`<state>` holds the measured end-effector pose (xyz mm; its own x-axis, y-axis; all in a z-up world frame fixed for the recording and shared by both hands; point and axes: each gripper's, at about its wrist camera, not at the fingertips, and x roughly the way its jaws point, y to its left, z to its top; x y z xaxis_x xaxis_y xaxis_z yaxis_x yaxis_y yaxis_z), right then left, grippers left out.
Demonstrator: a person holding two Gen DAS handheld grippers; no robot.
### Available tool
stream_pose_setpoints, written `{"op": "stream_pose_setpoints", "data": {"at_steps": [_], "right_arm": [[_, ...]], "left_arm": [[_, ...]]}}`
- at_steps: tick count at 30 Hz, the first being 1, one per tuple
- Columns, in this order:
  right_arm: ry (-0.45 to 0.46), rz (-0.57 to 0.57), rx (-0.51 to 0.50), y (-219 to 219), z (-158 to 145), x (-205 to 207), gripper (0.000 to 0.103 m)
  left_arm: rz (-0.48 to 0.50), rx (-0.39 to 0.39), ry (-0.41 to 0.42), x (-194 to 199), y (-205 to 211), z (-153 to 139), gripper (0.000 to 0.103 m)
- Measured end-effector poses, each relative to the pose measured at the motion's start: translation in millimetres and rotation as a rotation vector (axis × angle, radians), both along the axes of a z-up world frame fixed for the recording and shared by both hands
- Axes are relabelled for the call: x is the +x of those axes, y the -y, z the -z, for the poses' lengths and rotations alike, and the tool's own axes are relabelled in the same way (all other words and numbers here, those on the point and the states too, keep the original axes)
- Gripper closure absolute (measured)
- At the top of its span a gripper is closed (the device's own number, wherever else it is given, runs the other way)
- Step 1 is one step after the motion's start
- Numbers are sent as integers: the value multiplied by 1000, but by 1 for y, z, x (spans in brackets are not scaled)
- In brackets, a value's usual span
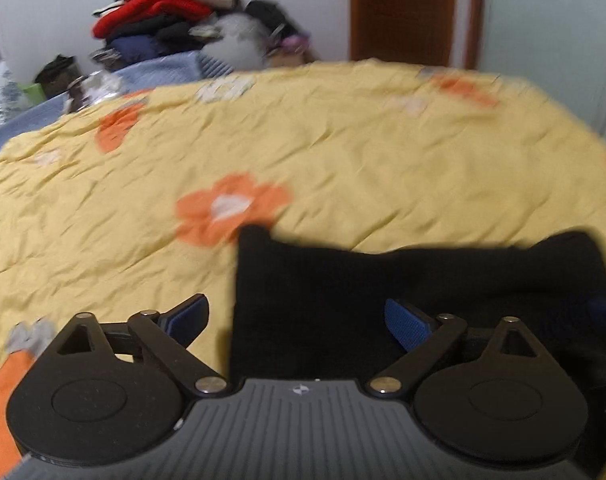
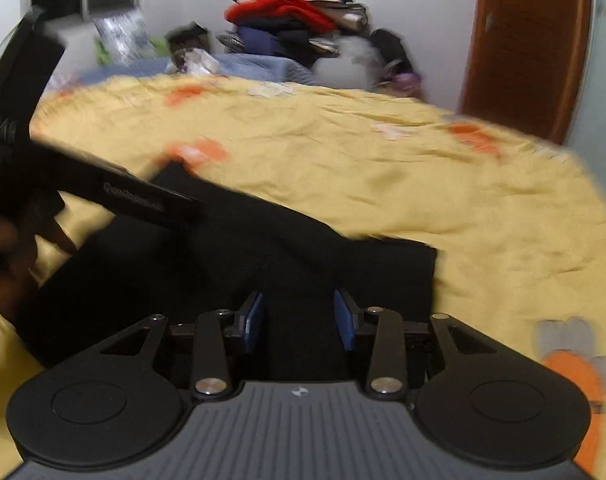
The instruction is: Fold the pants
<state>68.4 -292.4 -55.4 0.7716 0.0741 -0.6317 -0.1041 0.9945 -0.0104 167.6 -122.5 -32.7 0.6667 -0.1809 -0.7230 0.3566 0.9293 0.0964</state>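
The black pants point(image 1: 383, 280) lie folded into a compact dark rectangle on the yellow flowered bedspread point(image 1: 343, 152). My left gripper point(image 1: 299, 316) is wide open over the fold's left edge, its blue pads apart, one over the bedspread and one over the pants. In the right wrist view the pants point(image 2: 263, 264) fill the lower middle. My right gripper point(image 2: 299, 322) is open just above them, holding nothing. The left gripper's black body point(image 2: 135, 196) and the hand holding it cross the left of that view.
A tall pile of clothes point(image 1: 171, 16) with a red garment stands at the far side of the bed, next to a blue blanket point(image 1: 159, 68). A brown wooden door point(image 1: 407, 8) is behind on the right. The bedspread point(image 2: 383, 168) stretches beyond the pants.
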Motion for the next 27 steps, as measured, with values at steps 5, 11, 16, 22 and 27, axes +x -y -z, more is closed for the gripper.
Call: {"op": "stream_pose_setpoints", "data": {"at_steps": [5, 11, 16, 22, 27], "right_arm": [[41, 89, 30, 19, -18, -38, 65], [-2, 31, 77, 11, 6, -51, 65], [34, 131, 57, 14, -9, -70, 62], [-6, 96, 53, 0, 9, -63, 24], [44, 128, 289, 35, 0, -77, 24]], "left_arm": [[44, -131, 25, -48, -34, -23, 7], [122, -62, -19, -92, -38, 9, 5], [13, -153, -46, -101, -81, -2, 4], [15, -141, -33, -108, -94, 3, 1], [17, -216, -108, -91, -109, 1, 2]]}}
